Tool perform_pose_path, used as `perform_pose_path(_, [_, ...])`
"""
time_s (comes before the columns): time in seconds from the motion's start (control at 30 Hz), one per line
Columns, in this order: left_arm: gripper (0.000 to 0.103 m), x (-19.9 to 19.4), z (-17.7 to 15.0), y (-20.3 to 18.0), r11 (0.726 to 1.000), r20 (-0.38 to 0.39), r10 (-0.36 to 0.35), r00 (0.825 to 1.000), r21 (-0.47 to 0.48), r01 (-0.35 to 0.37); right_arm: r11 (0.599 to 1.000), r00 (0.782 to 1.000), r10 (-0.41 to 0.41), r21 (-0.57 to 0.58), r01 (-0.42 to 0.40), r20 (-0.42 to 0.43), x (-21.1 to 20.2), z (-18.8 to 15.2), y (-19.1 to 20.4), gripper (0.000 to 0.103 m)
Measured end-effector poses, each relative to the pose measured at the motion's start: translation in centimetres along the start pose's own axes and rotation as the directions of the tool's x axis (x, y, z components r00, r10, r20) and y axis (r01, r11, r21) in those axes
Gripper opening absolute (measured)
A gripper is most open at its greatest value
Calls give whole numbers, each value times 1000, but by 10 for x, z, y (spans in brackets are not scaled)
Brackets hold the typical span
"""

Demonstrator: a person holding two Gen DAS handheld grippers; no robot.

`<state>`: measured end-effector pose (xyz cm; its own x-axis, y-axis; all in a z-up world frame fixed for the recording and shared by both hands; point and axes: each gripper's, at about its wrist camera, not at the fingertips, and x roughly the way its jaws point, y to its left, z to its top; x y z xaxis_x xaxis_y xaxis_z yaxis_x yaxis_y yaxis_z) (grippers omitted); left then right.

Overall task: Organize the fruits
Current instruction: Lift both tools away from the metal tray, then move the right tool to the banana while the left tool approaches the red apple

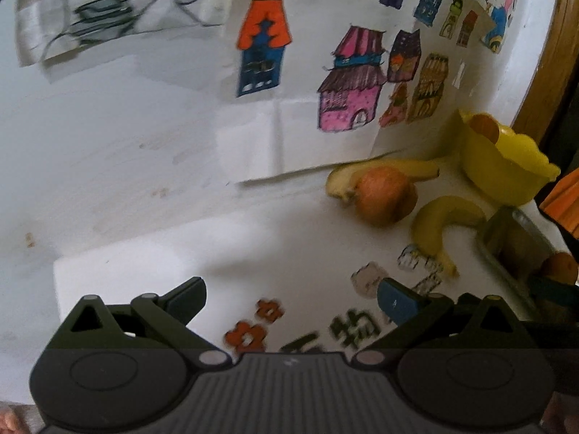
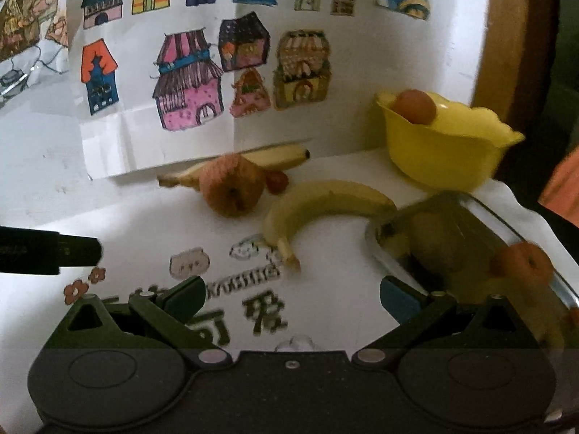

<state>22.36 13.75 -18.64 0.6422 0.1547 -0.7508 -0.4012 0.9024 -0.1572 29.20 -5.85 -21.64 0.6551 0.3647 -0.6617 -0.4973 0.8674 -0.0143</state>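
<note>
While both grippers hover above a white table [image 2: 325, 166], neither one holds anything. Seen from the left wrist view, the left gripper [image 1: 291, 298] has its two fingers spread wide apart over printed characters and orange flowers on the table surface. From the right wrist view, the right gripper [image 2: 291, 296] is likewise spread wide, with nothing between its fingers.

Ahead of the right gripper lies a curved yellow banana [image 2: 318, 209], its stem pointing toward the camera. Just behind it and to the left sits a reddish apple [image 2: 231, 188], resting against a second banana [image 2: 267, 159] that lies along the foot of the wall. A small red fruit [image 2: 278, 180], too blurred to name, peeks out beside the apple.

At the back right stands a yellow bowl [image 2: 445, 155] with a scalloped rim, holding a round orange fruit [image 2: 414, 106]. Nearer, on the right, is a metal tray [image 2: 383, 249] containing a brownish, kiwi-like fruit [image 2: 438, 246] and a small orange fruit [image 2: 524, 262], both blurred.

A sheet of paper with colourful drawings of houses [image 2: 188, 83] hangs on the white wall behind the fruit. A dark finger of the left gripper [image 2: 54, 251] reaches in from the left edge of the right wrist view, well apart from the fruit.
</note>
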Motion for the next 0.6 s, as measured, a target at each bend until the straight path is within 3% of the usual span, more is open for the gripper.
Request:
perform_pose_path(0.17, [102, 16, 14, -13, 999, 33, -16, 999, -38, 17, 996, 998, 67, -62, -66, 11, 25, 15, -12, 100])
perform_pose_path(0.3, [103, 22, 25, -23, 997, 92, -48, 995, -49, 53, 989, 995, 96, -111, -96, -6, 48, 21, -15, 93])
perform_pose_path(0.6, [103, 35, 48, -54, 990, 127, -129, 983, 73, 120, 981, 989, 142, -129, -145, -31, 80, 29, -23, 87])
